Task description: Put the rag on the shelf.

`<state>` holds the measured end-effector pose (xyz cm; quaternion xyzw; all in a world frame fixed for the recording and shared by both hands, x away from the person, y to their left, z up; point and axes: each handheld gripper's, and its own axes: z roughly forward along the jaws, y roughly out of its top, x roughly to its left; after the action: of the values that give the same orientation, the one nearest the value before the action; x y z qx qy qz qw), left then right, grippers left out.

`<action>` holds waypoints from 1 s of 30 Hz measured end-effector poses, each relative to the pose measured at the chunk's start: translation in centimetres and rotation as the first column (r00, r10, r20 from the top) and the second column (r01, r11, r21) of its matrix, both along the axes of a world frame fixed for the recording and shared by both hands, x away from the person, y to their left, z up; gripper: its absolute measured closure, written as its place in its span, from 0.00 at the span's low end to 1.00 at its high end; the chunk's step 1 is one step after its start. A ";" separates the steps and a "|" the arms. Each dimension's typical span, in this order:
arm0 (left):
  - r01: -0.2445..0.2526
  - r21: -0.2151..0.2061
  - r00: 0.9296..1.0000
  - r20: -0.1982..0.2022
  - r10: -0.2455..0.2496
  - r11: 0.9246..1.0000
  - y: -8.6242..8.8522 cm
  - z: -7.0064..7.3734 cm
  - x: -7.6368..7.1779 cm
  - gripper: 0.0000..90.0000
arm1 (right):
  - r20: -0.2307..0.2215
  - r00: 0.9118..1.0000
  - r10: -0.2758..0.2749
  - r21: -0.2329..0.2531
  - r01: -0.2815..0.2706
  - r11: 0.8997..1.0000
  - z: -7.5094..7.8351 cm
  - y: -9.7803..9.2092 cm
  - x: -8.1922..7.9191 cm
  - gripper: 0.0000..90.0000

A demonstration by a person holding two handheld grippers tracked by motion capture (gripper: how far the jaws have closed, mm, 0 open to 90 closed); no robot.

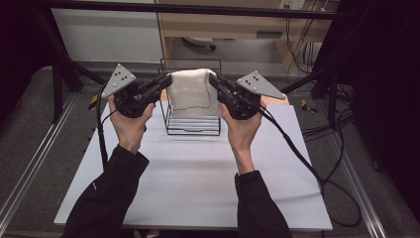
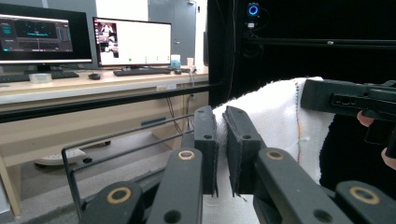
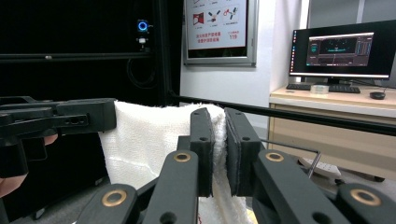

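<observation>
The white towel (image 1: 190,91) hangs stretched flat between the two tongs, right above the wire rack (image 1: 193,124); the left tongs (image 1: 166,82) pinch its left top corner tight; the right tongs (image 1: 214,79) pinch its right top corner tight, both equally near.

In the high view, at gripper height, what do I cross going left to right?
Left gripper with grey three-cornered plate → white towel held up over the black wire rack → right gripper → its black trailing cable.
</observation>
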<state>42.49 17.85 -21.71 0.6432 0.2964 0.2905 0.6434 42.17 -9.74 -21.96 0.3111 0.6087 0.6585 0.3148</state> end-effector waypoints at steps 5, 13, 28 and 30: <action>-0.011 -0.012 1.000 0.006 0.011 1.000 0.1 0.7 0.6 0.93 | 0.007 1.000 -0.003 0.003 0.003 1.000 0.6 0.3 0.6 0.92; -0.032 -0.008 0.999 0.017 0.032 0.999 0.4 1.8 1.5 0.93 | 0.010 1.000 -0.011 0.009 0.011 1.000 1.7 0.7 1.5 0.92; -0.040 -0.029 0.998 0.048 0.042 0.999 0.8 3.9 2.7 0.93 | 0.032 0.999 -0.021 0.027 0.020 0.999 3.5 1.5 2.8 0.92; -0.051 -0.030 0.997 0.051 0.053 0.998 0.8 4.2 2.8 0.93 | 0.037 0.999 -0.024 0.027 0.023 0.999 3.9 1.6 3.0 0.92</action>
<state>45.33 18.67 -17.52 0.6183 0.3005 0.3195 0.6522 45.17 -8.13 -18.11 0.3098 0.5902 0.6687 0.3295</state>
